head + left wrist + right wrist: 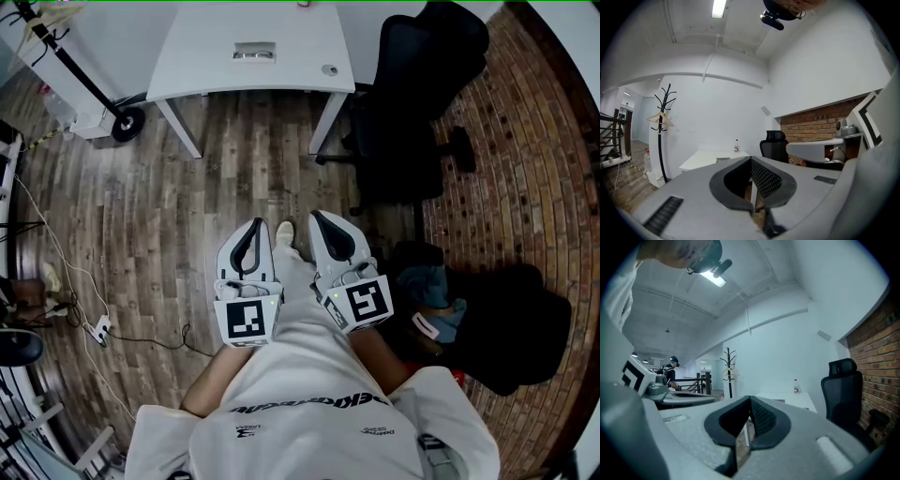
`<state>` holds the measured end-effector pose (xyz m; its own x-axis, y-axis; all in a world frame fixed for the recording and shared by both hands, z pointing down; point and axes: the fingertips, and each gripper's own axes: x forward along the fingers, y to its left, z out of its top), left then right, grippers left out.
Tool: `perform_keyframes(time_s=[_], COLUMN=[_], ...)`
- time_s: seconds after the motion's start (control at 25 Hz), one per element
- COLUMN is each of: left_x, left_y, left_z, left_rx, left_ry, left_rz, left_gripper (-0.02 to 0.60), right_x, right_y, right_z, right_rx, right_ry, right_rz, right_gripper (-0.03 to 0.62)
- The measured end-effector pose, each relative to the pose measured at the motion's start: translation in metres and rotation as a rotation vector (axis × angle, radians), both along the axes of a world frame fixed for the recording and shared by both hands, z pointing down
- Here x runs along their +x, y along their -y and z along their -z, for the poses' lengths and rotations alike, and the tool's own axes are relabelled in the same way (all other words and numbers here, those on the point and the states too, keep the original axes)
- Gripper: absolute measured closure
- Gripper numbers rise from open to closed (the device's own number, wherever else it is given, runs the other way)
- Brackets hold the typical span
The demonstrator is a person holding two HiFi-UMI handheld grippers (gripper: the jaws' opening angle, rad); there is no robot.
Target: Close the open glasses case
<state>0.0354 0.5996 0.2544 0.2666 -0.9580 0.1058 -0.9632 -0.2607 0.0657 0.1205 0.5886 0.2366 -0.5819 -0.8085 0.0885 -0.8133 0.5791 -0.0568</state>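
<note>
Work on the case has not begun, by my reading. I hold the left tool [253,227] and the right tool [319,217] close to my body above the wooden floor [159,187], each with its jaws pressed together on nothing. A small grey object [254,52] lies on the white worktop [197,66] well ahead. It may be the glasses case, but it is too small to confirm. Reaching and closing both remain.

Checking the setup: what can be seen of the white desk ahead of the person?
The white rectangular desk stands on slanted white legs on the wooden plank floor. Its smooth top carries a small grey boxy item, too small to identify, and a small round object near the right edge. A black office chair stands close by its right end.
</note>
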Motion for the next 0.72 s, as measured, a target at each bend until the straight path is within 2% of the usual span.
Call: perform_keyframes(time_s=[0.24,0.48,0.72], left_x=[-0.006,-0.008,-0.023], left_y=[0.07,0.149,0.228], left_z=[0.0,-0.001,-0.002], left_rx=[-0.007,-0.004,-0.039], left_ry=[0.017,0.067,0.063], left_rz=[0.009,0.004,0.049], left_gripper=[0.584,0.583,0.583], right_x=[-0.003,-0.005,-0.02], right_y=[0.078,0.167,0.247], right_z=[-0.001,-0.004,0.0], right_rx=[-0.003,-0.016,-0.032], right_ry=[0.018,0.07,0.094], right_rz=[-0.013,-0.017,0.036], right_gripper=[0.593,0.594,0.594])
